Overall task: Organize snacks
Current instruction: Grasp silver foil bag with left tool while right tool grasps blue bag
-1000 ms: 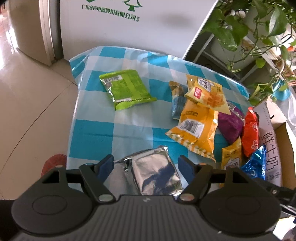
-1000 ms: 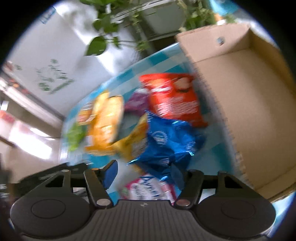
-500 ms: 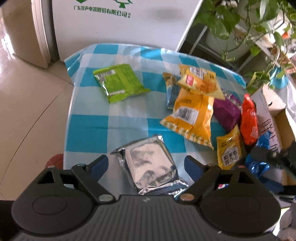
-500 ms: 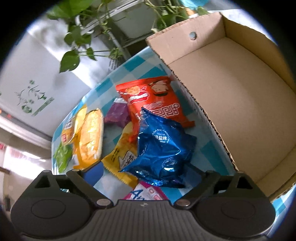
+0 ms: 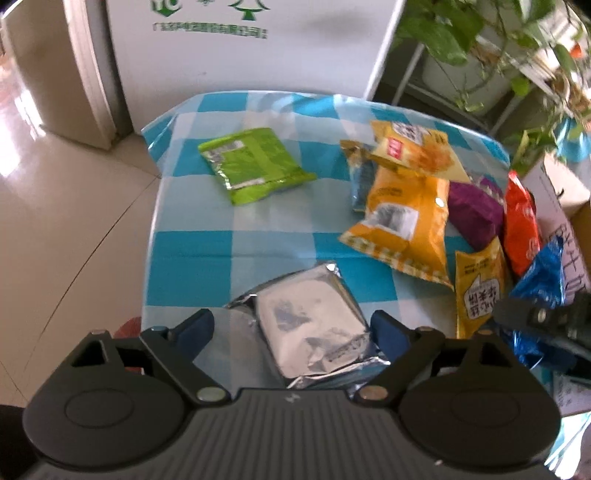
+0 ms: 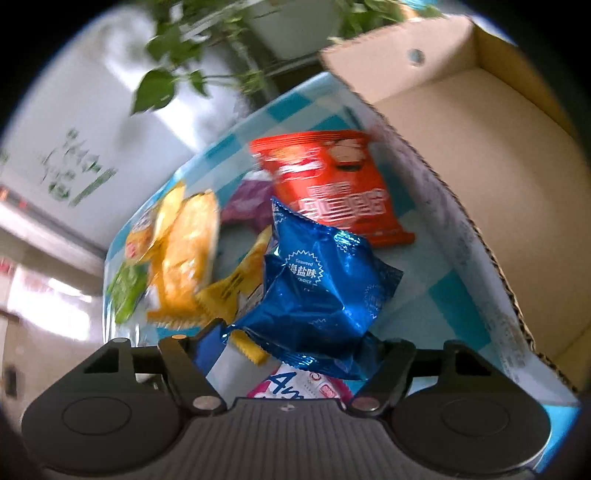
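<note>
My left gripper (image 5: 291, 326) is open, its fingers on either side of a silver foil packet (image 5: 310, 325) lying on the blue checked tablecloth (image 5: 192, 258). My right gripper (image 6: 295, 343) is open around the lower end of a blue seaweed bag (image 6: 317, 291); whether it touches the bag I cannot tell. It also shows in the left wrist view (image 5: 543, 314) at the right edge. A red bag (image 6: 332, 181), a purple bag (image 5: 472, 210), yellow bags (image 5: 406, 221) and a green bag (image 5: 251, 162) lie on the table.
An open cardboard box (image 6: 480, 155) stands right of the snacks, its inside bare. A pink and white packet (image 6: 295, 384) lies under my right gripper. A white cabinet (image 5: 240, 48) and potted plants (image 5: 480, 33) stand behind the table. Tiled floor (image 5: 55, 221) lies to the left.
My left gripper has moved forward over the silver packet. My right gripper has come closer to the blue bag, which now reaches between its fingers.
</note>
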A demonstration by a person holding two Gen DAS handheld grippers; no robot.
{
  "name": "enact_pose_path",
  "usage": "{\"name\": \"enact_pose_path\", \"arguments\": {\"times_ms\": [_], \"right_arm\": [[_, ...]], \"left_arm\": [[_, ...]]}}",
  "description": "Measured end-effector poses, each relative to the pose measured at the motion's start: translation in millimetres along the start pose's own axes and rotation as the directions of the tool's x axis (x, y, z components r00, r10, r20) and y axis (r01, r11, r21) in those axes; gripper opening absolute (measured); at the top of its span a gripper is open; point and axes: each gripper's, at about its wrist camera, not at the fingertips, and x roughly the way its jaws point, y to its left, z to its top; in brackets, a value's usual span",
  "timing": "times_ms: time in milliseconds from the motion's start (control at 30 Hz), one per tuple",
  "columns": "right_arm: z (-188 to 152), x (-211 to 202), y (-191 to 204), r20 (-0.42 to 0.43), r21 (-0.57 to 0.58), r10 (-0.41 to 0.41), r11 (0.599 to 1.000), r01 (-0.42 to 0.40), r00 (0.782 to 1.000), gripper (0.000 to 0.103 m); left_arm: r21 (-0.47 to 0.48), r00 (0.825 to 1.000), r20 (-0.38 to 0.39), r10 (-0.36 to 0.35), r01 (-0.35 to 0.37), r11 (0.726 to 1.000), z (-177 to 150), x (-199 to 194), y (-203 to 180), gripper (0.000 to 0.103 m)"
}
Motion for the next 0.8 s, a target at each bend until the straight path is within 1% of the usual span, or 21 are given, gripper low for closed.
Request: {"name": "enact_pose_path", "arguments": {"times_ms": [100,167,200,267,300,467,567,700,800], "right_arm": [[-4.3,-2.7,8.1,-0.017,-0.062,0.019,0.998,-0.020,1.000,0.077],[-6.7,-3.3,10.9,-0.033,-0.082,0.027,0.996,-0.029,0.999,0.077],[-7.1,-3.0,11.9,-0.042,-0.086,0.029,0.996,-0.033,0.999,0.077],[-6.4,-1.5,13.3,-0.054,-0.086,0.029,0.996,-0.034,0.998,0.077],[-5.9,-0.2,13.9,-0.058,-0.084,0.025,0.996,-0.030,0.998,0.078],[-1.2,6.0,13.3,-0.065,-0.041,0.022,0.999,-0.025,0.998,0.086],[-1.4,7.6,8.2,-0.067,-0.001,0.025,1.000,-0.025,0.997,0.087],[1.1,10.6,-0.9,-0.075,0.079,0.048,0.996,-0.042,0.996,0.087],[2.5,11.3,-2.2,-0.069,0.097,0.052,0.994,-0.045,0.996,0.087]], "left_arm": [[-0.025,1.000,-0.004,-0.008,0.008,1.000,1.0,-1.5,7.0,0.092],[-0.032,1.000,-0.018,-0.015,0.015,0.999,2.0,-1.7,8.1,0.093],[-0.032,1.000,-0.025,-0.014,0.013,0.999,2.3,-0.5,7.3,0.095],[-0.033,0.999,-0.041,-0.004,0.003,0.999,1.2,3.6,6.3,0.101],[-0.021,0.999,-0.040,0.001,-0.001,1.000,0.3,5.2,3.8,0.102],[0.049,0.996,-0.047,0.076,-0.074,0.996,-2.9,12.2,-11.4,0.102],[0.080,0.993,-0.043,0.113,-0.109,0.991,-6.2,14.9,-17.6,0.103],[0.067,0.992,-0.037,0.117,-0.114,0.991,-6.5,15.3,-16.9,0.103],[0.059,0.992,-0.026,0.122,-0.120,0.991,-7.7,14.9,-17.3,0.103]]}}
